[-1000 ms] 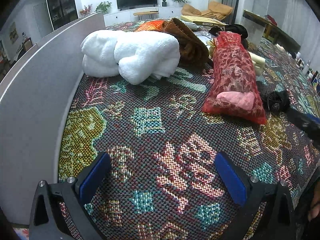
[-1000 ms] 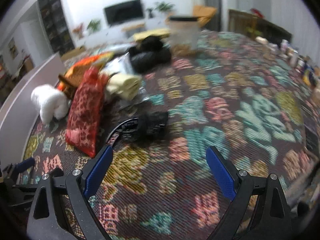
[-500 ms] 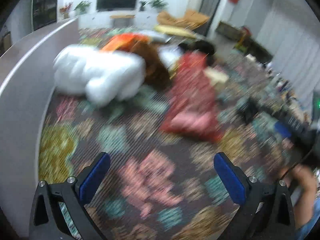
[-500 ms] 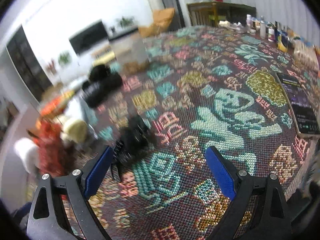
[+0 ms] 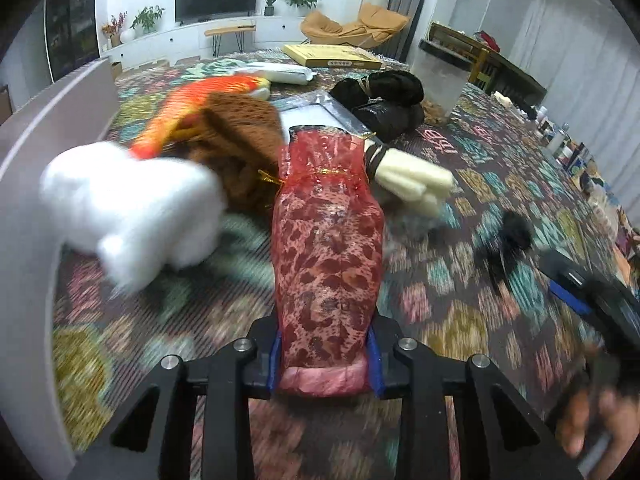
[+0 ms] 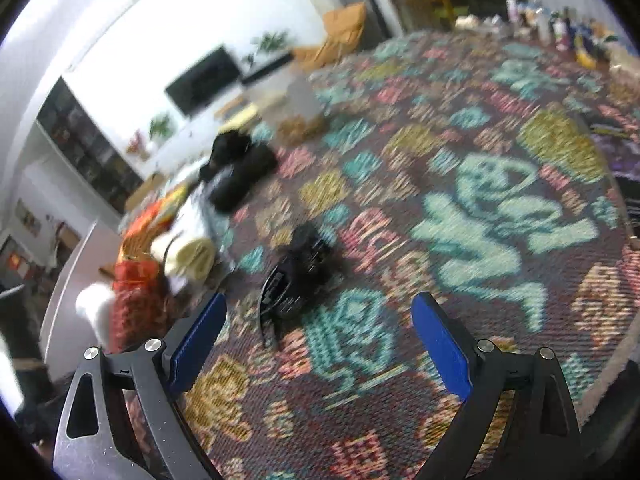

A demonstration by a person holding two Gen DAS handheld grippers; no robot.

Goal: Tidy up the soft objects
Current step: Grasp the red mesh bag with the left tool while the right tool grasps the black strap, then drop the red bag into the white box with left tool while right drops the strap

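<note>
My left gripper (image 5: pixel 325 360) is shut on the near end of a long red mesh bag (image 5: pixel 328 240) with a pink soft item inside; the bag stretches away from me over the patterned cloth. It also shows at the left of the right wrist view (image 6: pixel 136 300). A white fluffy towel (image 5: pixel 132 208) lies to its left, a brown knit item (image 5: pixel 240 136) behind, and a cream roll (image 5: pixel 408 184) to its right. My right gripper (image 6: pixel 316 344) is open and empty, just short of a small black item (image 6: pixel 298 276) that lies on the cloth.
A grey panel (image 5: pixel 28 208) borders the table's left side. Black bundles (image 5: pixel 384 100), a clear plastic sheet (image 5: pixel 320 112), a flat yellow box (image 5: pixel 332 58) and a clear container (image 5: pixel 440 88) lie farther back. Bottles (image 6: pixel 560 24) line the far right edge.
My left gripper moved right to the red mesh bag and shut on its near end. My right gripper stayed open and came nearer the small black item.
</note>
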